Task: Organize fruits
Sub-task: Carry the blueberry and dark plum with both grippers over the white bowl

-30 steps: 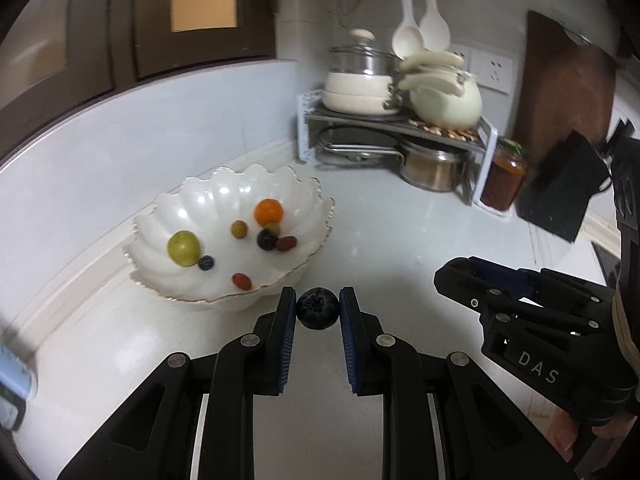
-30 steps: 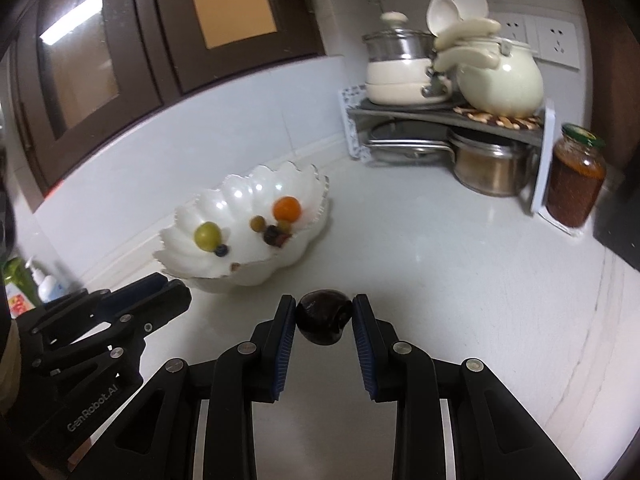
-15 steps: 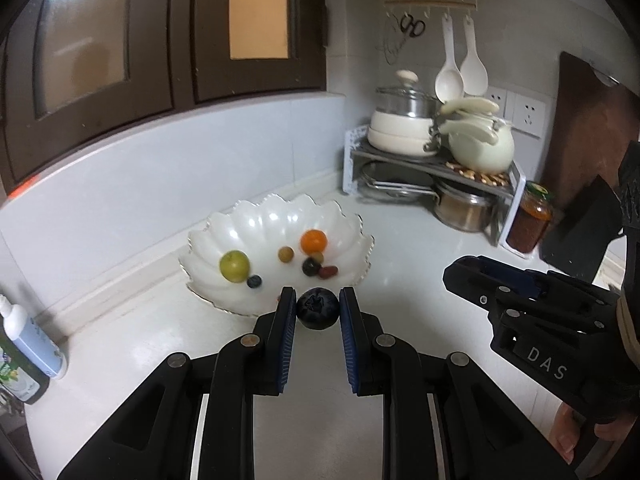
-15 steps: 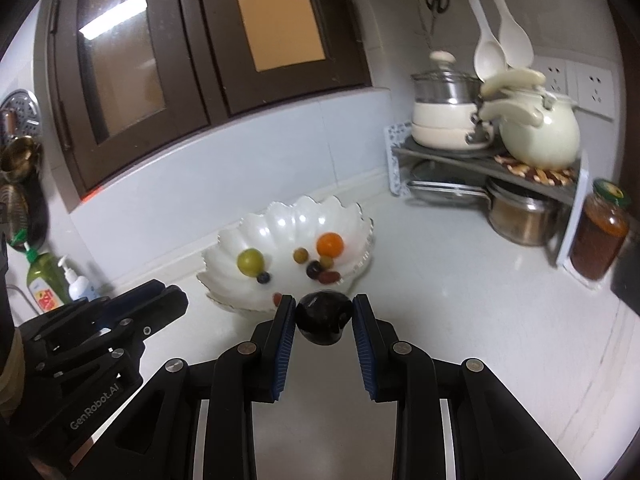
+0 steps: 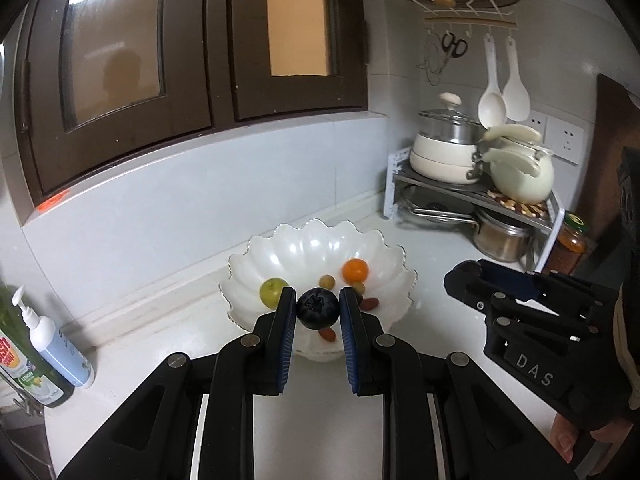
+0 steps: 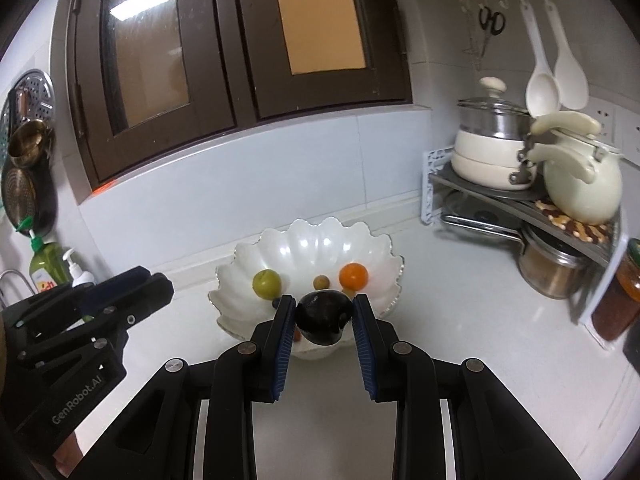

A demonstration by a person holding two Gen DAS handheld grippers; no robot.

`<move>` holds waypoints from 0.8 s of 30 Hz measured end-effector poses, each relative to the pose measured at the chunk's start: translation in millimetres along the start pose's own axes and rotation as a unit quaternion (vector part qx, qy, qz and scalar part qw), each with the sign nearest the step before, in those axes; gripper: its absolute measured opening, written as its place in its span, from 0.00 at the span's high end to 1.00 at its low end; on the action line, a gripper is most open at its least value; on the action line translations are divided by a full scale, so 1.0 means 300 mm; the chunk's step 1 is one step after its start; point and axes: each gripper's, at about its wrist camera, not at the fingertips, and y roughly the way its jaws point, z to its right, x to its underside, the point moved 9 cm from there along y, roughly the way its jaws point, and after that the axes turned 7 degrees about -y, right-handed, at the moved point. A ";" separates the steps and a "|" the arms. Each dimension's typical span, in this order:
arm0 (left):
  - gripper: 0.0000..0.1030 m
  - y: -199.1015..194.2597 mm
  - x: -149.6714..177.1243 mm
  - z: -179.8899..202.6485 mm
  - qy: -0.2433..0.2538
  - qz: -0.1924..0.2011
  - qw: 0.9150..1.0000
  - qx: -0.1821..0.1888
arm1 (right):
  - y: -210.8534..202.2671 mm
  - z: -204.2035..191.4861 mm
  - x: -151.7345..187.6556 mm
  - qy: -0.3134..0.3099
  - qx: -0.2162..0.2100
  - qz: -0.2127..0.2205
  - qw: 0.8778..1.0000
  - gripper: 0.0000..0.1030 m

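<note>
My left gripper is shut on a blueberry and holds it in the air in front of a white scalloped bowl. The bowl holds a green fruit, an orange fruit, a small brown fruit and red dates. My right gripper is shut on a dark plum, also held up in front of the bowl. The right gripper shows at the right of the left wrist view; the left gripper shows at the left of the right wrist view.
A metal rack with pots and a cream kettle stands in the back right corner, a jar beside it. Soap bottles stand at the left by the sink. Dark cabinet doors hang above the backsplash.
Both grippers have risen and drawn back from the bowl, each still holding its fruit. The bowl now looks smaller and farther off, and more of the cabinets shows.
</note>
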 end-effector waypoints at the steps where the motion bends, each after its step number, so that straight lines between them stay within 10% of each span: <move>1: 0.78 0.008 -0.007 -0.006 -0.002 0.000 1.000 -0.003 | 0.011 0.003 -0.006 -0.001 -0.001 -0.001 1.000 0.70; 24: 0.78 0.294 -0.090 -0.080 -0.026 -0.066 0.997 -0.033 | 0.329 0.029 -0.109 -0.055 0.004 -0.070 0.996 0.70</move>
